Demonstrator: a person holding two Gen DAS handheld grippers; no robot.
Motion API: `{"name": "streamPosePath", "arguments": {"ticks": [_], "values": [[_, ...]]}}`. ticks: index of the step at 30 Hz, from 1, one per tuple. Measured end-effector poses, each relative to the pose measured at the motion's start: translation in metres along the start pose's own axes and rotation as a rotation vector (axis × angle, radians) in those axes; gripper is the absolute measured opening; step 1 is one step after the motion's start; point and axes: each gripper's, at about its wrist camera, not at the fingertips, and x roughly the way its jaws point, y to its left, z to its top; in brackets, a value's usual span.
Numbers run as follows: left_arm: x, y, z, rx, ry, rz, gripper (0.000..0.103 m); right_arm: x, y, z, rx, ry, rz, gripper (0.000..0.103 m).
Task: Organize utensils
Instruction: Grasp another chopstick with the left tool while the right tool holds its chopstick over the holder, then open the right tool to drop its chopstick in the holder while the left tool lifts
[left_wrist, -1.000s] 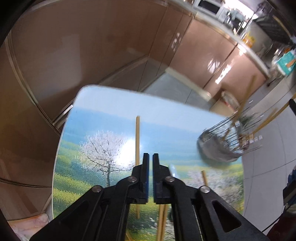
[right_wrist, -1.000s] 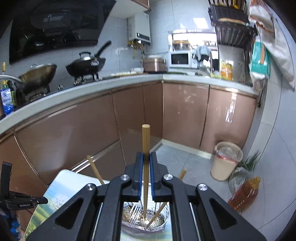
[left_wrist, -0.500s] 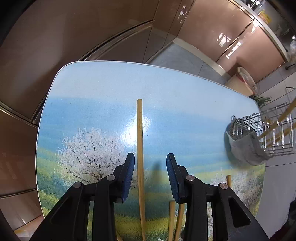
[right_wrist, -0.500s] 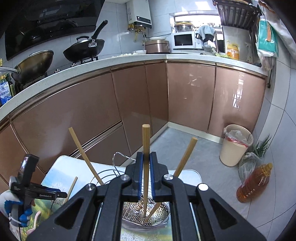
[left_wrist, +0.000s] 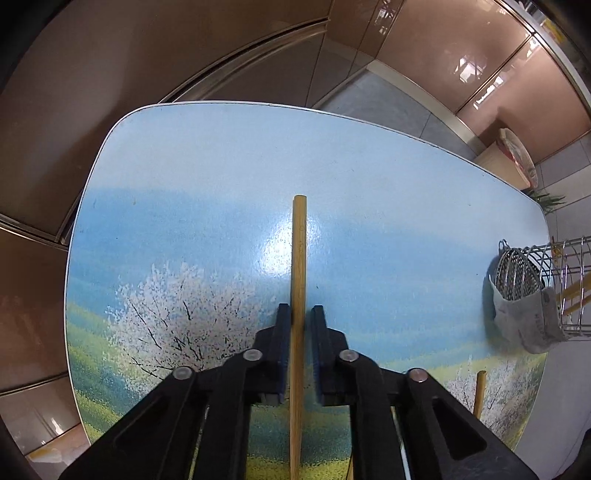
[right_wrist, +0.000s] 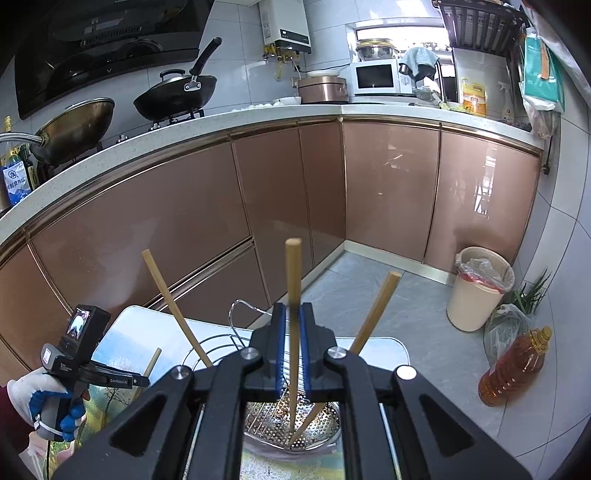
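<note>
Left gripper (left_wrist: 298, 325) jaws narrower around chopstick (left_wrist: 298, 258)

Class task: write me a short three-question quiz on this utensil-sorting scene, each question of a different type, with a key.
1. True or false: the right tool grips the held chopstick upright over the wire holder.
2. Multiple choice: the lying chopstick between the fingers of the left tool rests on
A. the printed table
B. the floor
C. the kitchen counter
3. Fill in: besides the held one, ___ leaning chopsticks stand in the wire holder in the right wrist view.

Key: 1 true; 2 A; 3 two.
</note>
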Motion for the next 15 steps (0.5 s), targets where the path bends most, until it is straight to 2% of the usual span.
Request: {"name": "streamPosePath", "arguments": {"ticks": [7,15], "values": [[-0.003,0.003,-0.002,-0.020,-0.019,-0.001,0.007,0.001,0.000,0.000,0.000,0.000,0.003,0.007],[-0.020,0.017,-0.007,-0.052,-0.102,-0.024,0.007,0.000,-0.003,-0.002,0.003,-0.003,0.004,0.007]]}}
